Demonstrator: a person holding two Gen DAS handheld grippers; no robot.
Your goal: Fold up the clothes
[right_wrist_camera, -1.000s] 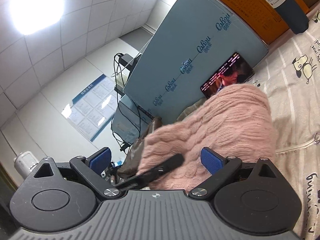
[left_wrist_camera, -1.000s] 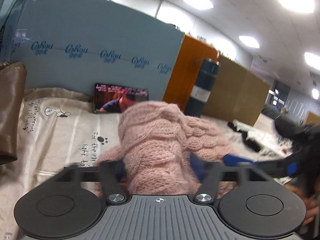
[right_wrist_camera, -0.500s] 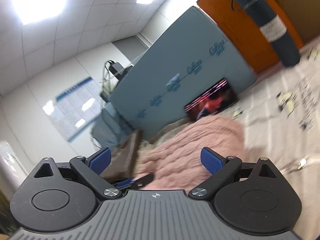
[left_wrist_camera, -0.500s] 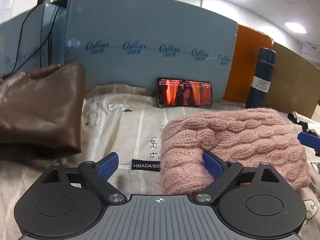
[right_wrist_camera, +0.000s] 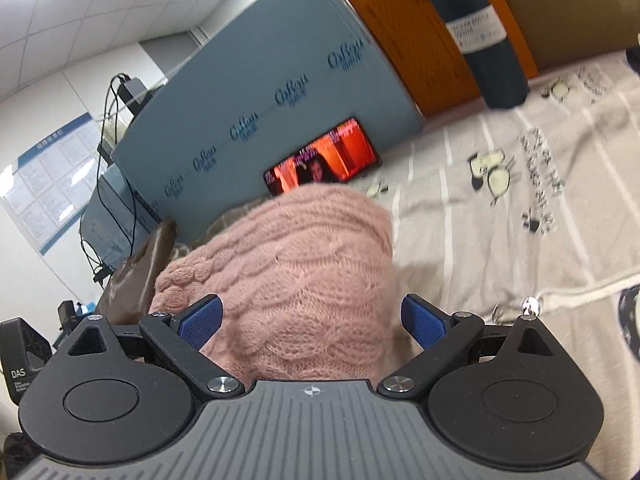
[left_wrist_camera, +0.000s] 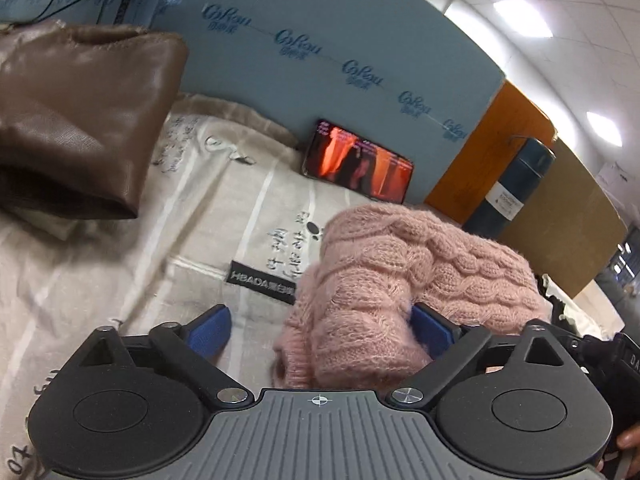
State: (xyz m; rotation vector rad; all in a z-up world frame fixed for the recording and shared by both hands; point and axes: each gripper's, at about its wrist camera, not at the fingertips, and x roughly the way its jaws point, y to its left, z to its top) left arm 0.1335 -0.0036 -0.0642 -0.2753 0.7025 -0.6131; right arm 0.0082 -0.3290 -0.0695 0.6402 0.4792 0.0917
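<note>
Landmark: phone [left_wrist_camera: 358,168], propped against the blue board [left_wrist_camera: 320,52].

Far left of phone: brown leather garment [left_wrist_camera: 76,120], lying apart and untouched.

Below and right of phone: pink knit sweater [left_wrist_camera: 404,280] in a thick bundle on the printed sheet [left_wrist_camera: 200,216].

Change: a second ago the left gripper [left_wrist_camera: 320,324] pinched the sweater, held up. Half a second ago its jaws had spread and the bundle lay flat. Now the jaws stand wide, the right pad against the knit, nothing clamped.

Right gripper [right_wrist_camera: 312,316]: jaws wide throughout, now straddling the sweater [right_wrist_camera: 296,272] without squeezing it.

Judgement: this fold is set down; next comes tidying or moving to the next garment.

Right of phone: dark flask [left_wrist_camera: 512,188], upright.

Unclear: the sweater's near edge is hidden under both gripper bodies. The right wrist view is motion-blurred. Sleeve placement can't be told.
</note>
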